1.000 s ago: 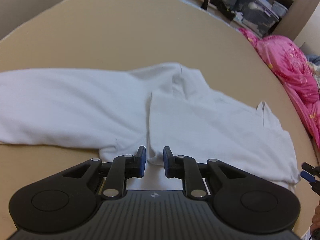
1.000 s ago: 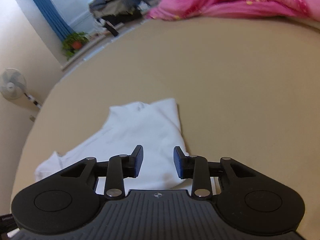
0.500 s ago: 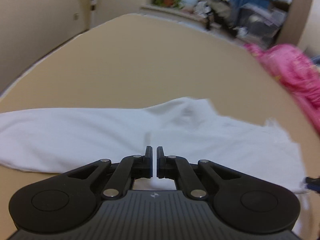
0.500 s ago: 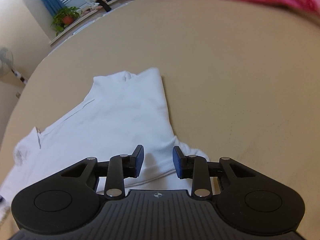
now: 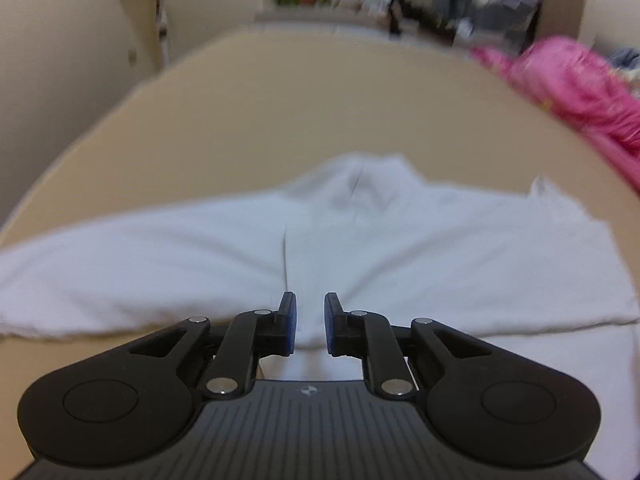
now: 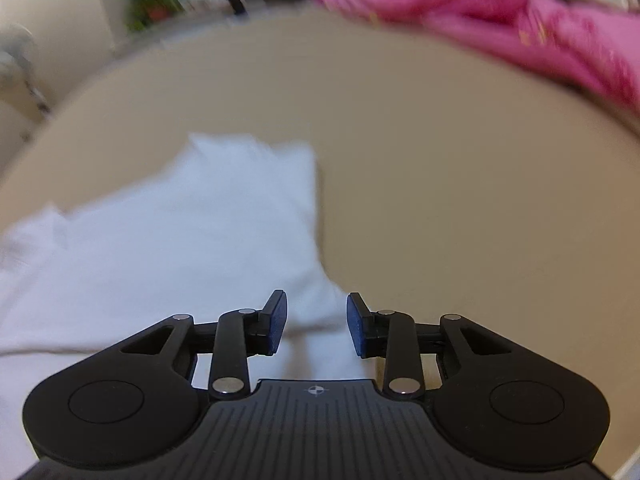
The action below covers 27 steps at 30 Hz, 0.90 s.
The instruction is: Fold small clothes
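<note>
My left gripper (image 5: 310,324) is opening and my right gripper (image 6: 316,326) too, both gripping nothing, above the white garment (image 5: 360,248) spread on the tan bed (image 5: 320,112); pink quilt (image 6: 500,20) beyond.

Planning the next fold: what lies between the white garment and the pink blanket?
Only bare tan bed surface separates the white garment from the pink blanket, as the right wrist view shows.
</note>
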Each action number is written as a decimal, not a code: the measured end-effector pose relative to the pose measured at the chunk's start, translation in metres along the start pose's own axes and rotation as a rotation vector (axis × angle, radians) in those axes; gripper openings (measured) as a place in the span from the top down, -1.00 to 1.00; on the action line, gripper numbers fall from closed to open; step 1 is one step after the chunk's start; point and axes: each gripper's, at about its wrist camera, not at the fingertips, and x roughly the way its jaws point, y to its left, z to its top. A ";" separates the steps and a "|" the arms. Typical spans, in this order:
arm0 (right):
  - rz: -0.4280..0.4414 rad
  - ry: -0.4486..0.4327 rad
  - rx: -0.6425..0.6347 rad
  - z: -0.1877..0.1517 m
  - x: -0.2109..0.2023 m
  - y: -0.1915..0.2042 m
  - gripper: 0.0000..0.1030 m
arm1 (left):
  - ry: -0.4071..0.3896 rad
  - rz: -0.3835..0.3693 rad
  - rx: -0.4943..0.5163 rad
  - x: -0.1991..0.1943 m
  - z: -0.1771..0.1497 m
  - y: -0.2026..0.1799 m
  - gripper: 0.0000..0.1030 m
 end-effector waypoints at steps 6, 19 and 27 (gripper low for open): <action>0.102 -0.249 -0.087 0.003 -0.106 -0.001 0.07 | -0.062 0.010 -0.028 -0.045 0.000 0.014 0.68; 0.047 -0.356 -0.046 -0.028 -0.141 -0.026 0.01 | -0.063 0.085 -0.282 -0.093 -0.024 0.161 0.68; 0.038 -0.300 -0.089 -0.029 -0.119 -0.006 0.01 | 0.025 0.102 -0.757 -0.073 -0.065 0.306 0.27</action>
